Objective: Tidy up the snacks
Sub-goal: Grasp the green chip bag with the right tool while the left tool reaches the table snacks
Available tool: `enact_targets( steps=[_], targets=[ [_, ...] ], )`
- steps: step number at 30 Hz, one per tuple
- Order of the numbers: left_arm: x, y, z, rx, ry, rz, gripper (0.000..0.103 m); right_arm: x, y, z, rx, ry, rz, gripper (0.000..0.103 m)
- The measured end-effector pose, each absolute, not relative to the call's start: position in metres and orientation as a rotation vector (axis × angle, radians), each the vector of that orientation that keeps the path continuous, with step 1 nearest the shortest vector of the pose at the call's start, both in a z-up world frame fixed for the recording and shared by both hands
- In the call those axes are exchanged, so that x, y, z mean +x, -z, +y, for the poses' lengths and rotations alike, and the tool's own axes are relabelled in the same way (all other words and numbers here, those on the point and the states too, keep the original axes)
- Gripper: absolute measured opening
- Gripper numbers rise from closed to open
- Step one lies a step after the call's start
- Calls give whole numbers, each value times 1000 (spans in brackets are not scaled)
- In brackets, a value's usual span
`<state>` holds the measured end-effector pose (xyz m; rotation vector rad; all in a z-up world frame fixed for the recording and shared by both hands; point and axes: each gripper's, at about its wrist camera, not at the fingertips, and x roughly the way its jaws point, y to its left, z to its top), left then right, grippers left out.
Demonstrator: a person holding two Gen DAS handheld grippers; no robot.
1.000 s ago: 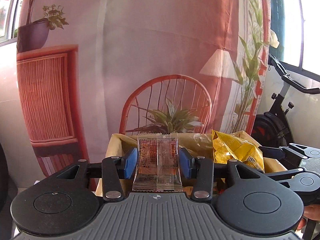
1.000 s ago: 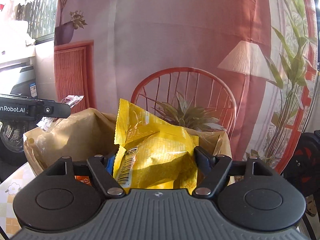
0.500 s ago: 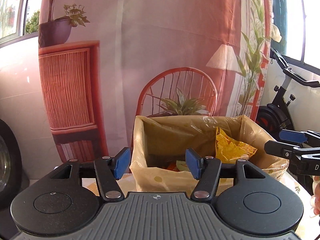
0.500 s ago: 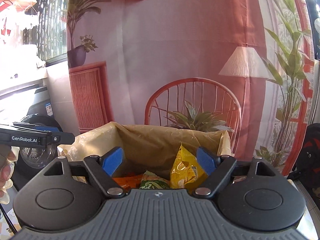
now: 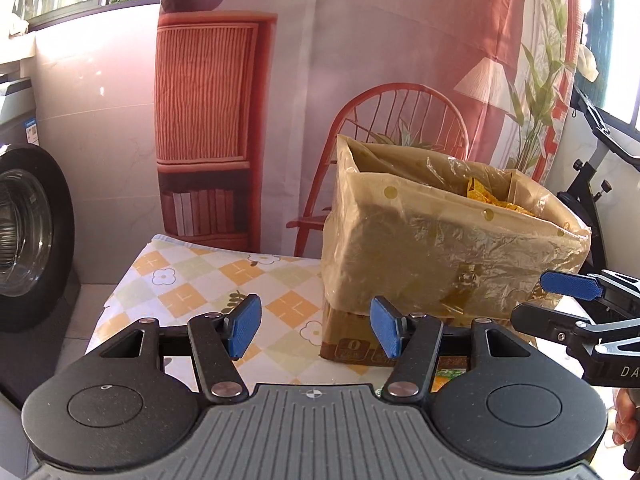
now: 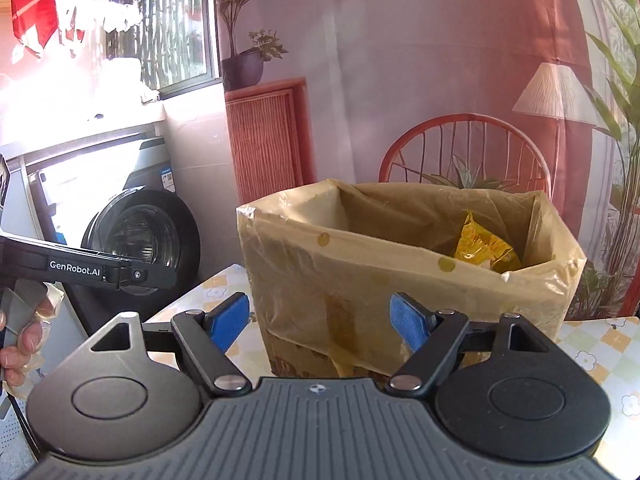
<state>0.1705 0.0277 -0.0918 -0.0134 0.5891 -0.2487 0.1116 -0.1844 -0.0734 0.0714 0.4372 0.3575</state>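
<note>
a: snacks first, from where you stand: your left gripper (image 5: 315, 332) has its blue pads parted about halfway and nothing sits between them.

b: and my right one?

a: your right gripper (image 6: 320, 328) is parted too, a bit wider, and its jaws are closing a little at this moment. nothing is between them; you only see the bag through the gap. neither gripper holds anything.

b: so where are the snacks?

a: in the box (image 5: 352, 350) just past your pads. it's cardboard, lined with a tan plastic bag (image 6: 360, 280) whose top is folded out over the rim. from your right view a yellow packet (image 6: 482, 246) stands inside, near the far right corner. from your left view you catch only its yellow top (image 5: 486, 196) above the bag's edge. what else lies deeper in the box i cannot tell.

b: what is the box on?

a: a table with a checked, flowered cloth (image 5: 192, 276). the box stands on the right part of it in your left view, and the left part of the cloth is bare.

b: do the grippers see each other?

a: yes. your right gripper shows at the right edge of your left view, just beside the box, and your left one juts in at the left edge of your right view, with fingers of your left hand (image 6: 24, 340) under it.

b: and beyond?

a: a washer (image 6: 140, 244) at the left, and a printed curtain (image 5: 400, 40) behind the table.
</note>
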Motion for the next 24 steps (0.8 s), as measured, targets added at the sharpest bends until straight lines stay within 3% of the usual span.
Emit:
enact_targets(
  steps=[9, 16, 22, 24],
  targets=[
    [172, 127, 33, -24, 236, 665, 63, 129, 131, -140, -147, -485, 607, 79],
    [173, 143, 34, -26, 239, 697, 63, 145, 157, -130, -276, -525, 709, 91],
    [174, 151, 30, -34, 246, 722, 63, 162, 176, -130, -307, -505, 792, 91],
    [174, 154, 29, -37, 248, 733, 63, 164, 180, -132, -286, -497, 799, 87]
  ],
)
